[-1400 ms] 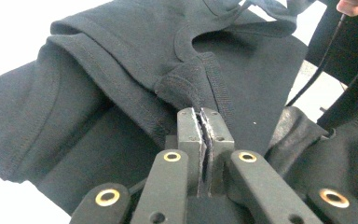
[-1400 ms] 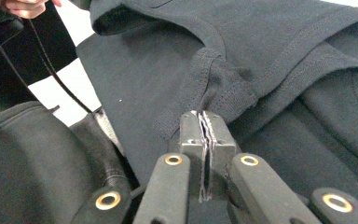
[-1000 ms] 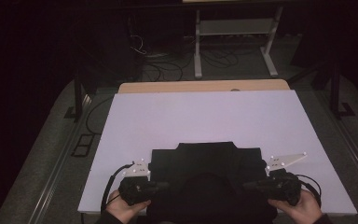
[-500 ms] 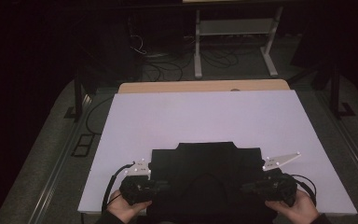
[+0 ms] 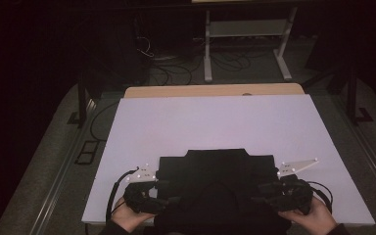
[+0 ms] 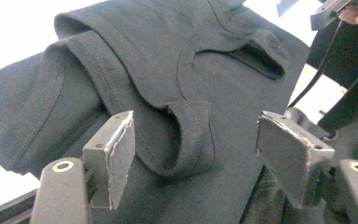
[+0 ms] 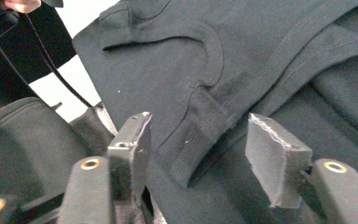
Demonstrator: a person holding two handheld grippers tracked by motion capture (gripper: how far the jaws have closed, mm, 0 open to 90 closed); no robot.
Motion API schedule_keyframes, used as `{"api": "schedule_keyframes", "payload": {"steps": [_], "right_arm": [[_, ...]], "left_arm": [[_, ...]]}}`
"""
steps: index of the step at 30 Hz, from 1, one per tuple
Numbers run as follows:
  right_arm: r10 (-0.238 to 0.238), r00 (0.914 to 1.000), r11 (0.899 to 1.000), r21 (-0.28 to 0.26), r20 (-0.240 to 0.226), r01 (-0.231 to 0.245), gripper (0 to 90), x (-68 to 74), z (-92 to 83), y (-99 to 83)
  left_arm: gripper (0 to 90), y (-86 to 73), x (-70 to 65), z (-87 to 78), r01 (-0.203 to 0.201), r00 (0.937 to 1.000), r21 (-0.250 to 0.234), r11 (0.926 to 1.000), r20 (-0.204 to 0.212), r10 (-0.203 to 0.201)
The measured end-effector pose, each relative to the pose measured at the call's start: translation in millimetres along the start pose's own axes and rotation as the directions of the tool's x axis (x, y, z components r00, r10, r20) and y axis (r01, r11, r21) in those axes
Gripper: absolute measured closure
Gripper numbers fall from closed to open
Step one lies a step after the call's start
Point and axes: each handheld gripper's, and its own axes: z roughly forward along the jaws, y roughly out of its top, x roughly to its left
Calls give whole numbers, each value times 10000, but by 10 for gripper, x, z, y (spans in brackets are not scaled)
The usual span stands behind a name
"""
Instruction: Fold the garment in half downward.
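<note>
Two grippers released over a folded black cotton T-shirt point(image 5: 215, 169), lower centre of the white table point(image 5: 210, 122).
Left gripper point(image 6: 205, 154) and right gripper point(image 7: 200, 154): jaws just opened wide, collar fabric lying loose between them.

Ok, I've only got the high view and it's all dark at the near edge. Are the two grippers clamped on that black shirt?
Observer: No. The left gripper has just been opening. Its fingers stand apart, with a looped hem of the black T-shirt lying loose between them.
Operator: And the right one?
Observer: The right gripper has just been opening too. A stitched fold of the shirt sits between its fingers, and neither presses on it.
Operator: Is the shirt lying flat?
Observer: No. The left gripper view shows it folded over itself, with a stitched hem doubled on top.
</note>
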Motion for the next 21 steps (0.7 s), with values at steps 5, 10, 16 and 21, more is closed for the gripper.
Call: {"api": "schedule_keyframes", "payload": {"steps": [5,10,16,21], "right_arm": [[-113,9999,9999,-108,122,115,272,-33,-46,50],[-69,9988,9996,-254,488,81,159,-95,-108,140],[-409,9963,9987,-257,757,429,26,-156,-209,265],[-629,9913,9974,-264,1153,664,0,-203,-259,363]], "left_arm": [[141,54,42,-60,-29,9999,-203,9998,170,32],[82,96,92,-118,-14,9995,-401,9992,318,27],[0,197,241,-180,291,9993,-541,9981,255,-277],[0,266,311,-193,225,9997,-825,9963,134,-215]]}}
